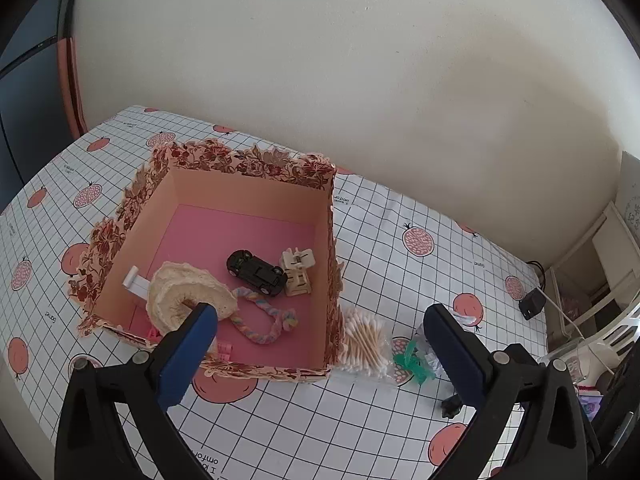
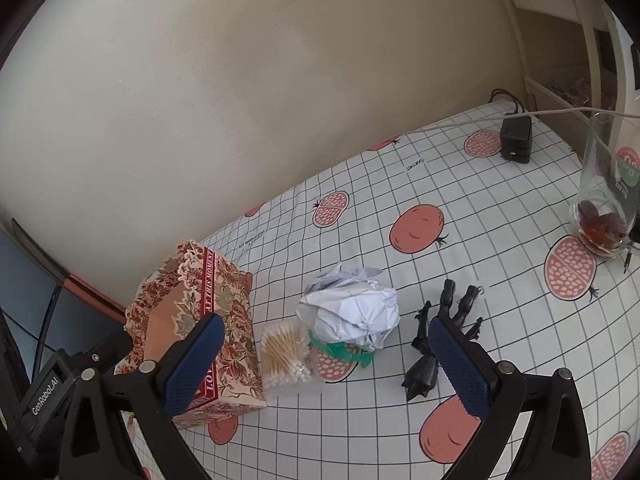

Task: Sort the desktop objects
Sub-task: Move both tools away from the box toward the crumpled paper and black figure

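In the left wrist view my left gripper stands open above the near wall of a floral box, holding nothing. On the box's pink floor lie a black toy car, a cream lace roll, a rainbow rope and cream wooden clips. Right of the box lie a bag of cotton swabs, a green piece and a black toy figure. My right gripper is open too, over the swabs, crumpled paper and the black figure.
A checked cloth with fruit prints covers the table, which runs up to a pale wall. A glass with red pieces stands far right, and a black adapter with a cable sits at the back. A monitor is at the left.
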Tool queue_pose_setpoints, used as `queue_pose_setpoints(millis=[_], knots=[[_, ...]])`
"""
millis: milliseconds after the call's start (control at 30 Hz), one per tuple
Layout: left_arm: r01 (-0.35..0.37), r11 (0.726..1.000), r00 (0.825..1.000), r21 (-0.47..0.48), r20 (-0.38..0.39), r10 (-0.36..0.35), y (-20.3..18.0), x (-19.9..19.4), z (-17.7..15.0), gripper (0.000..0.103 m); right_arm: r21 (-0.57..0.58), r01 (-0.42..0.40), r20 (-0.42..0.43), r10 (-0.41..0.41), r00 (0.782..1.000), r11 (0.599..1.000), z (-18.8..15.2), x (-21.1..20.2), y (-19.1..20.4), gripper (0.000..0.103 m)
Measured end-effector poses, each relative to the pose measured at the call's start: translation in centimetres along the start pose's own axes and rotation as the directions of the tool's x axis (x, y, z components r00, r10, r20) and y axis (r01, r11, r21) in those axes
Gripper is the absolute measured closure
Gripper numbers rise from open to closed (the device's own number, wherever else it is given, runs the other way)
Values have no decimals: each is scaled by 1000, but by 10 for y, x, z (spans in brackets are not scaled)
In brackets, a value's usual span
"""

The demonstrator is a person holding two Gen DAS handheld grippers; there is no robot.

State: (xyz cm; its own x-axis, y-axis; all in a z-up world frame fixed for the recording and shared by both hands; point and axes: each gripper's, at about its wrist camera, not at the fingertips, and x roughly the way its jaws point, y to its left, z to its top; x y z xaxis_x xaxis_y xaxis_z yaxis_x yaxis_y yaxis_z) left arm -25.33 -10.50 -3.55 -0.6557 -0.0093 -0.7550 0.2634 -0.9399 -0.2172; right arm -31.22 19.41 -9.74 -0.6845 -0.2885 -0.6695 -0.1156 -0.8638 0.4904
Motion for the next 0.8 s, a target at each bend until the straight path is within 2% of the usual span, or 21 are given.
queue_pose_setpoints(millis=[133, 267, 433, 667, 800], knots=[[12, 1000, 1000, 24, 17, -12, -8, 1, -2, 0, 14, 82, 72, -83, 994, 996, 8, -11, -15, 0], [58, 998, 998, 25, 21, -58, -15, 2, -4, 0, 32, 143, 117, -146, 982, 989, 17, -20, -33, 0], [127, 992, 992, 12, 10, -128, -23, 7, -8, 0, 18, 192, 131, -193, 972, 981, 22, -26, -45, 0], [159, 987, 987, 36, -29, -158, -42, 22, -18, 0, 35, 215, 139, -218, 966, 976, 22, -27, -52, 0], [159, 987, 986, 35, -53, -157, -49, 30, -24, 0, 45, 213, 110, -217, 970, 976, 21, -23, -56, 0]])
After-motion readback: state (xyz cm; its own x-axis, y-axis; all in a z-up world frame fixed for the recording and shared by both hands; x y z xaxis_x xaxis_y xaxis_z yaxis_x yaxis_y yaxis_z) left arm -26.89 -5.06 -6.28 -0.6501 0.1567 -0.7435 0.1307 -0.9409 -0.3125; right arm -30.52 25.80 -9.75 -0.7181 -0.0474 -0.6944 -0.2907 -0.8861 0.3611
